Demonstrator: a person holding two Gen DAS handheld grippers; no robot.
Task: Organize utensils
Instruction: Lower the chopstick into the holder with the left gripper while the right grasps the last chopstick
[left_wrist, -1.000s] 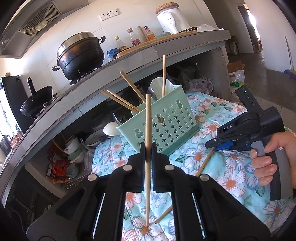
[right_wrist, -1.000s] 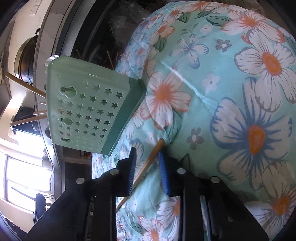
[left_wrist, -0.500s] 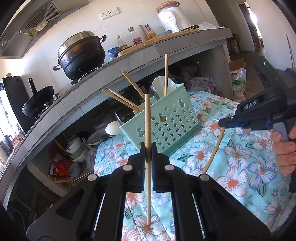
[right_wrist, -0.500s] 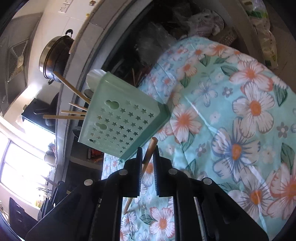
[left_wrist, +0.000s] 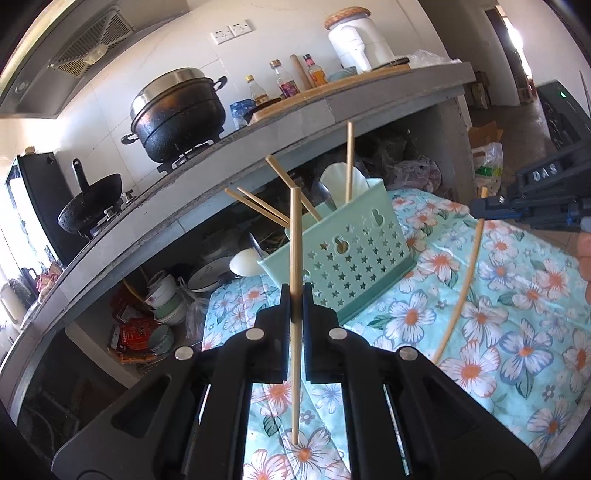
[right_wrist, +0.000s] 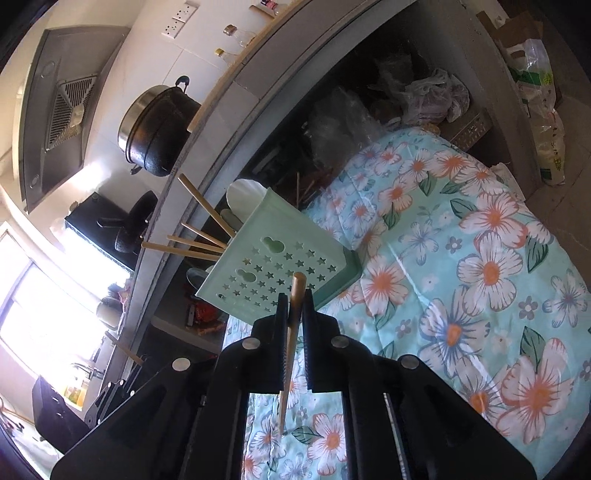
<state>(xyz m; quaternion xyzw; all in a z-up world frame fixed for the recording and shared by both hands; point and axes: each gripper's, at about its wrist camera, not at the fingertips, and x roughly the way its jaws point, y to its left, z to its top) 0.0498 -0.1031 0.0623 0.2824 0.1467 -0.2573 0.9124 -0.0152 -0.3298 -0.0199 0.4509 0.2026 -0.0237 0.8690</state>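
Note:
A mint-green star-punched utensil basket (left_wrist: 354, 254) (right_wrist: 280, 266) stands on the flowered tablecloth (left_wrist: 517, 332), holding several wooden chopsticks (left_wrist: 347, 158) and a white spoon (left_wrist: 338, 181). My left gripper (left_wrist: 295, 295) is shut on one chopstick (left_wrist: 294, 240), held upright just in front of the basket with its lower end near the cloth. My right gripper (right_wrist: 295, 299) has its jaws closing on a second chopstick (right_wrist: 297, 284) gripped near its thick end. In the left wrist view that chopstick (left_wrist: 461, 291) hangs slanted from the right gripper (left_wrist: 480, 206), to the right of the basket.
A grey counter (left_wrist: 369, 99) runs behind the table with a black pot (left_wrist: 177, 114), a wok (left_wrist: 88, 206), bottles and a white appliance. Stacked bowls (left_wrist: 162, 306) and bags (right_wrist: 436, 96) fill the space beneath it. A plastic bag (right_wrist: 539, 110) stands on the floor.
The right gripper closed on the chopstick lying on the cloth and raised it, rolling as it rose. The left gripper and its chopstick stayed put.

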